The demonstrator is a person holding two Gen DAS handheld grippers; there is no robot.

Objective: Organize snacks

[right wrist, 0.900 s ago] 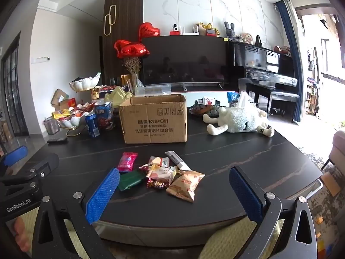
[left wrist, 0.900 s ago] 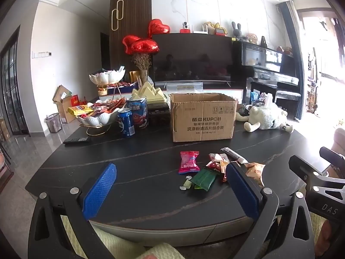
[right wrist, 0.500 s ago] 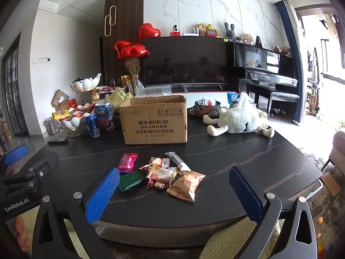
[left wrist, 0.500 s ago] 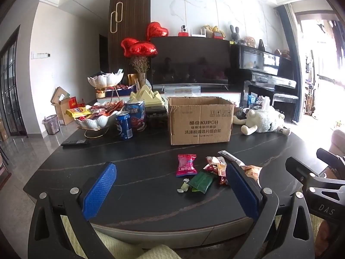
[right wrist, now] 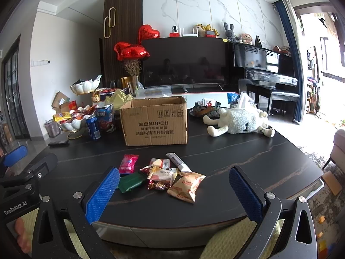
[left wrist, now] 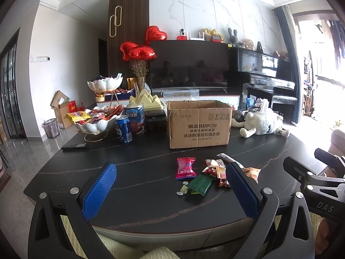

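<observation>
A small pile of snack packets lies on the dark table in front of an open cardboard box (left wrist: 199,124) (right wrist: 154,122). It holds a pink packet (left wrist: 185,168) (right wrist: 128,164), a green packet (left wrist: 199,183) (right wrist: 130,181), an orange bag (right wrist: 186,185) and several smaller wrappers. My left gripper (left wrist: 170,191) is open and empty, held near the table's front edge, left of the pile. My right gripper (right wrist: 174,194) is open and empty, just before the pile. Each gripper shows at the edge of the other's view.
A white bowl stand (left wrist: 96,124) full of snacks, a blue can (left wrist: 124,129) and a remote (left wrist: 74,145) are at the left. A white plush sheep (right wrist: 239,120) lies at the right. A television and a piano stand behind the table.
Both grippers have drifted only slightly; the left view has shifted a little. Both stay open and nothing on the table has moved.
</observation>
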